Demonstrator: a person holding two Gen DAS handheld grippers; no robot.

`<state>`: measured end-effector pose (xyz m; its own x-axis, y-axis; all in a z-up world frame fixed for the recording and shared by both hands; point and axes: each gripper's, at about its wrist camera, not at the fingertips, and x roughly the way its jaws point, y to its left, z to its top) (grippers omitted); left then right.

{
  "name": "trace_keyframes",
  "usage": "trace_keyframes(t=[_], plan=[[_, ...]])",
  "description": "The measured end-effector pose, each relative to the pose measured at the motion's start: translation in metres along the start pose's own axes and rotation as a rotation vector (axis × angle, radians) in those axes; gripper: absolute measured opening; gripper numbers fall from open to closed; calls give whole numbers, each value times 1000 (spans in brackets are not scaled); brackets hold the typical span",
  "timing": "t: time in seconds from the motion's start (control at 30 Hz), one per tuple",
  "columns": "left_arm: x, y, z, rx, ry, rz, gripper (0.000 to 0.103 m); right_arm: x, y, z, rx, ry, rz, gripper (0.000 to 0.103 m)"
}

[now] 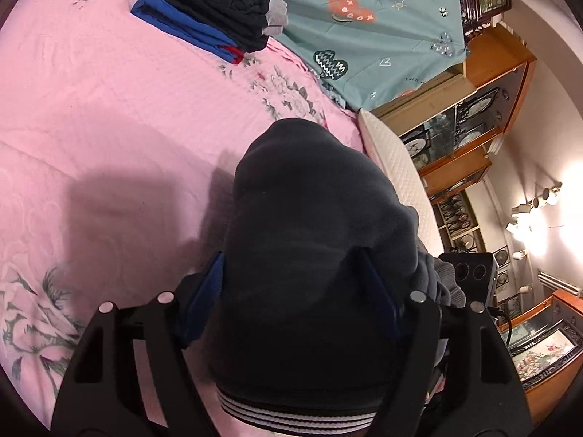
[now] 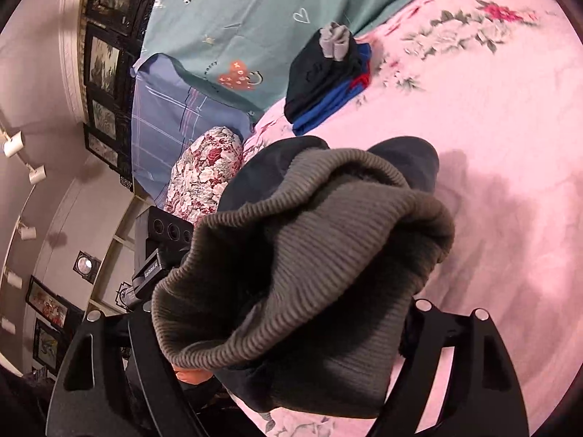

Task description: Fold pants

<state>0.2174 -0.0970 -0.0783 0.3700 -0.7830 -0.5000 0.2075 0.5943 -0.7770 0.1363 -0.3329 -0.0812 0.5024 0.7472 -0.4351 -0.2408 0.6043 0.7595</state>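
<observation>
Dark pants (image 1: 309,200) are bunched into a thick roll above the pink bed sheet (image 1: 109,109). My left gripper (image 1: 295,273) is shut on that roll, its blue pads (image 1: 215,280) pressing into both sides, and a black-and-white striped band (image 1: 291,411) shows near the camera. In the right wrist view, the pants' grey ribbed band (image 2: 328,236) drapes over my right gripper (image 2: 291,291) and hides its fingertips. The fabric fills the gap between the jaws and is held up off the sheet (image 2: 510,182). The two grippers are close together on the same garment.
A folded stack of black and blue clothes (image 1: 207,11) (image 2: 328,83) lies further up the bed, beside a teal printed quilt (image 1: 364,18). A floral pillow (image 2: 207,174) and the white mattress edge (image 1: 393,167) border the bed. Wooden display cabinets (image 1: 473,127) stand beyond.
</observation>
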Motion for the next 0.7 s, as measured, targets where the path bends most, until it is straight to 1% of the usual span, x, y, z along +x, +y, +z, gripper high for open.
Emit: trace_keyframes(t=[0.07,0.1,0.17,0.2,0.23,0.27,0.33,0.4,0.47,0.57,0.63,0.67,0.7], plan=[[-5,-2,0,10,-4,-5,74,-2,8,2,-29,-4,-11,82],[-6,-2,0,22,-2,17,74,-2,10,3,-45,3,-39,82],[-4,6,2,26,25,94,74,2,9,5,-63,29,-138,82],[-4,14,4,5,29,98,82,4,6,4,-64,39,-168,82],[-3,22,7,-20,33,108,92,5,0,3,-49,42,-174,83],[-3,31,8,-49,34,115,96,3,-7,2,-23,43,-159,85],[3,35,5,-74,69,70,98,0,-13,1,-30,36,-172,88],[12,29,0,-69,92,22,100,-4,-18,0,-45,33,-188,97],[25,21,-3,-62,104,-13,101,-5,-28,-2,-28,39,-180,102],[42,16,-5,-86,123,-52,101,-4,-51,-6,51,59,-124,102],[49,8,-5,-78,132,-64,100,-1,-61,-11,101,65,-73,102],[49,0,-5,-49,120,-50,99,-1,-59,-13,87,63,-64,99],[47,-5,-5,-29,107,-45,95,-1,-58,-14,96,65,-35,96]])
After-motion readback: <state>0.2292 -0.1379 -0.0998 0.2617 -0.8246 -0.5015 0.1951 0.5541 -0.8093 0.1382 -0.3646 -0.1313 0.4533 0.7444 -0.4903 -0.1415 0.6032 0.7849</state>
